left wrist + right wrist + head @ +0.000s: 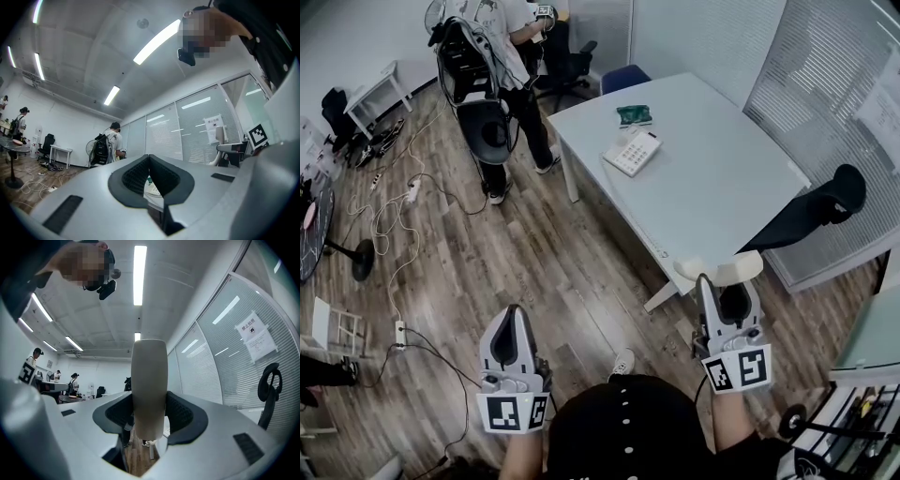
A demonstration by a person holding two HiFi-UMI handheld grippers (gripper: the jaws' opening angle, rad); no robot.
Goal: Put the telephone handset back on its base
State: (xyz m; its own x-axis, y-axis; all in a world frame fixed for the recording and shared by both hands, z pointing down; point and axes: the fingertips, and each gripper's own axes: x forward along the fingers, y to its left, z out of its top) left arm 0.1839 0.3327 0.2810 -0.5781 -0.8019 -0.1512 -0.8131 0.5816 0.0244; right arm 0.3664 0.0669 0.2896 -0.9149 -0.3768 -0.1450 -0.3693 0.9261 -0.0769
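A white table [722,187] fills the upper right of the head view, with a black chair [811,211] at its right edge. A person with a backpack [502,66] stands beyond its far left corner. On the far part of the table lies the white telephone base [633,152].

The cream handset [719,272] is off the table, just short of its near edge and well apart from the base. The right gripper [724,298] clamps it crosswise between its jaws. The left gripper [513,317] hangs left of the table, jaws together and empty.

Risks, as a judgement:
- Gripped only across its narrow body, the handset could pivot or slip during the long carry.
- It could land crooked on the base.
- With nothing steadying it, the light base could slide across the smooth tabletop.
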